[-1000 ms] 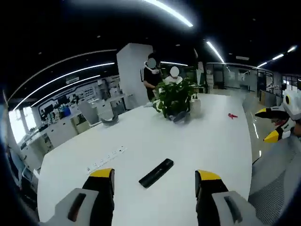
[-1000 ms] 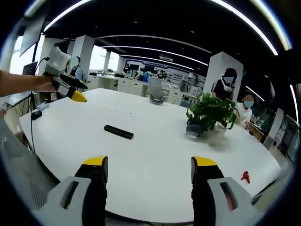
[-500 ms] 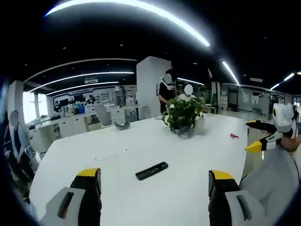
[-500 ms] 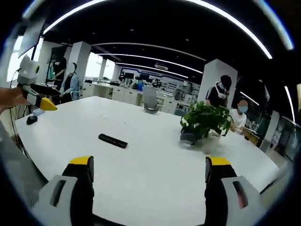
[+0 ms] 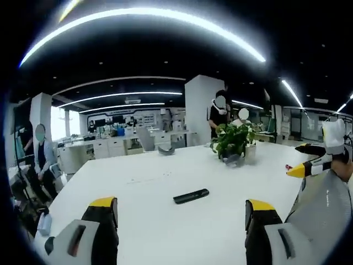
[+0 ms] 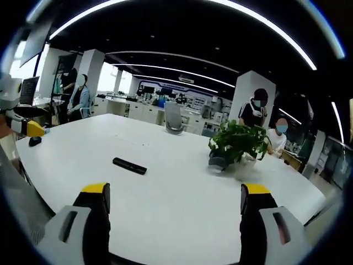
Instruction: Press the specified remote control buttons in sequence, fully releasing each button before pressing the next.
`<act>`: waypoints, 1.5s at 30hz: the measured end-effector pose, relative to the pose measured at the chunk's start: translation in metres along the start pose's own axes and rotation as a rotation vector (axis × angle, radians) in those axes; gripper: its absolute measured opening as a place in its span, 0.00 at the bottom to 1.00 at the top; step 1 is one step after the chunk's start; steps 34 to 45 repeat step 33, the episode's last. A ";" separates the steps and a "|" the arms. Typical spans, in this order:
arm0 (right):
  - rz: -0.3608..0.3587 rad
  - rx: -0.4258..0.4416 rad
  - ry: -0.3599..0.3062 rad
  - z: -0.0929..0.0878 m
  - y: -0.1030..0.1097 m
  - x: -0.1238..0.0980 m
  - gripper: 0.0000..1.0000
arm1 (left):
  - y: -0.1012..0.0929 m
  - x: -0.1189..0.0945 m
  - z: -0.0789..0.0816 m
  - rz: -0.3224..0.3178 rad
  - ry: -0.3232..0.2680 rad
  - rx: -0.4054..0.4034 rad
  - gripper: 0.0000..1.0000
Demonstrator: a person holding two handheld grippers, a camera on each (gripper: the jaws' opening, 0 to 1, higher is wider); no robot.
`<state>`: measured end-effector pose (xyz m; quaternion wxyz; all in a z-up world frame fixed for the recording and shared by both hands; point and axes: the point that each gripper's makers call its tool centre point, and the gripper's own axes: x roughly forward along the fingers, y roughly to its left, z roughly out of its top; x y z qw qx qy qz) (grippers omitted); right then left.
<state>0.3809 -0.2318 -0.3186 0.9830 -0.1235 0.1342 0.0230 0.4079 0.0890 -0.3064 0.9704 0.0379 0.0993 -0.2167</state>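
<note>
Left gripper view: black remote control [image 5: 191, 196] lies flat on the white table [image 5: 143, 221].
Left gripper [image 5: 181, 214] and right gripper [image 6: 175, 199] both gape wide, holding nothing, well short of it.

On the table [image 5: 138, 221] the remote control [image 5: 191, 196] lies flat near the middle, ahead of the left claw [image 5: 179, 208] and between its jaws in the left gripper view. Beyond it, farther along the table, stands a potted plant [image 5: 231, 142], with two people [image 5: 220, 113] behind it. The right claw [image 5: 309, 163] enters at the right edge of that view. In the right gripper view the remote control [image 6: 129, 165] lies left of the potted plant [image 6: 237, 144], well apart from it, and the left claw [image 6: 22, 124] sits at the table's far left edge.
</note>
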 end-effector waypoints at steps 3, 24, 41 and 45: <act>0.000 -0.003 0.003 0.000 0.000 0.000 1.00 | 0.003 -0.006 0.001 0.031 -0.019 -0.028 1.00; 0.012 -0.007 0.002 0.001 0.004 -0.002 0.95 | 0.009 -0.006 -0.004 0.067 -0.012 0.062 1.00; -0.001 -0.003 0.010 -0.001 0.001 -0.002 0.93 | 0.009 -0.006 -0.003 0.070 -0.019 0.081 1.00; -0.001 -0.003 0.010 -0.001 0.001 -0.002 0.93 | 0.009 -0.006 -0.003 0.070 -0.019 0.081 1.00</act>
